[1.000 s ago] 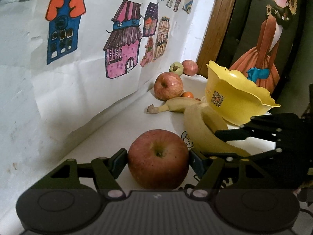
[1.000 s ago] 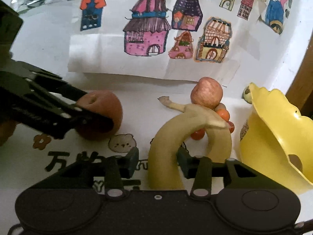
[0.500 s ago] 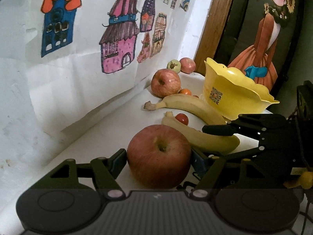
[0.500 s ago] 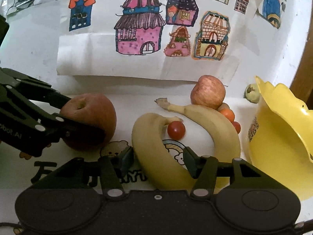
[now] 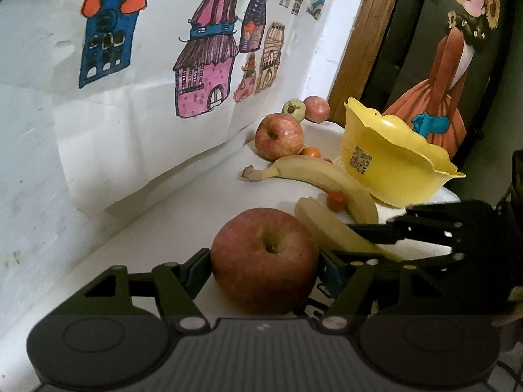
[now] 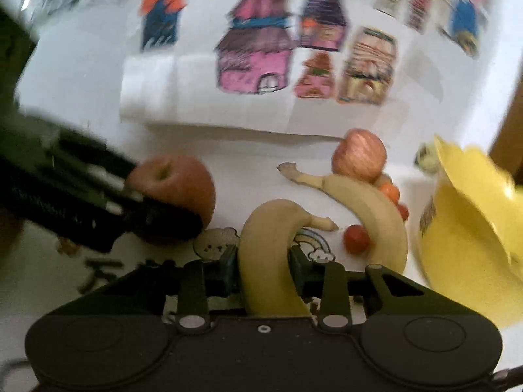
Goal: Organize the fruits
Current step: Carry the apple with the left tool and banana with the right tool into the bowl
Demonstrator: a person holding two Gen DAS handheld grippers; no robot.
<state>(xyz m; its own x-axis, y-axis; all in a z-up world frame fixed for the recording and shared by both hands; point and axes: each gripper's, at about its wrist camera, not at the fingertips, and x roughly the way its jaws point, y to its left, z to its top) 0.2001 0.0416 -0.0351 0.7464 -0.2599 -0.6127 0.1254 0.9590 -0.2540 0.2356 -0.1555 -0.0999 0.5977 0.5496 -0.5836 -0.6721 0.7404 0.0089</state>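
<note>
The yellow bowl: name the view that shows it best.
Left wrist view: the yellow bowl appears whole, sharp, with its scalloped rim and label. The right wrist view blurs it and crops it at the frame edge.

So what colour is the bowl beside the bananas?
Yellow, with a small sticker on its side; the bowl shows best in the left wrist view.

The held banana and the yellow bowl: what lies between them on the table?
In the right wrist view, the second banana and a small red fruit lie between the held banana and the bowl.

Red apple (image 5: 264, 261), yellow bowl (image 5: 392, 163), yellow bananas (image 6: 268, 254).
</note>
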